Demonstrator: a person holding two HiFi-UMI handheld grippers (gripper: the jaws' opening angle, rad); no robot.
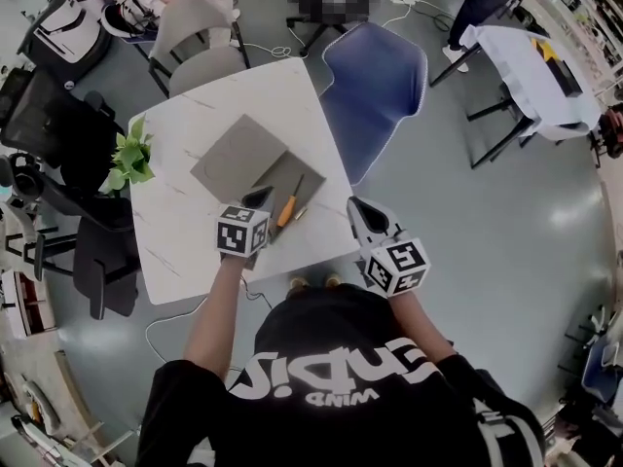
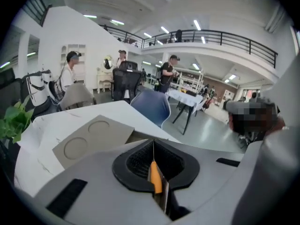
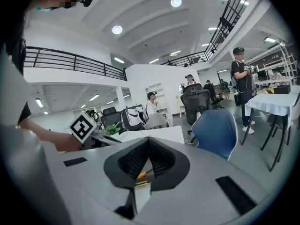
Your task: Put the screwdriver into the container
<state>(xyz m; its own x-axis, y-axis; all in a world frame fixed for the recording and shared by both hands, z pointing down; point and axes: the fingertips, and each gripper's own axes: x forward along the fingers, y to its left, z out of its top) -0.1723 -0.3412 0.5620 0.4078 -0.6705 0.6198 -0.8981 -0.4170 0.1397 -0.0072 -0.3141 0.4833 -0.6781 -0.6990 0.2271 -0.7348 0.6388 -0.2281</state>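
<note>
Your table (image 1: 185,241) looks like white laminate with faint grey marble veins and a soft sheen. The container (image 1: 313,178) and its lid (image 1: 234,154) are dull matt grey, a bit like moulded pulp, while the screwdriver (image 1: 288,208) has a smooth, shiny orange plastic handle and a thin metal shaft. Your left gripper (image 2: 153,146) and right gripper (image 3: 149,142) are matt grey plastic with finely ribbed black pads (image 2: 138,162), and the floor (image 1: 487,261) is glossy grey.
</note>
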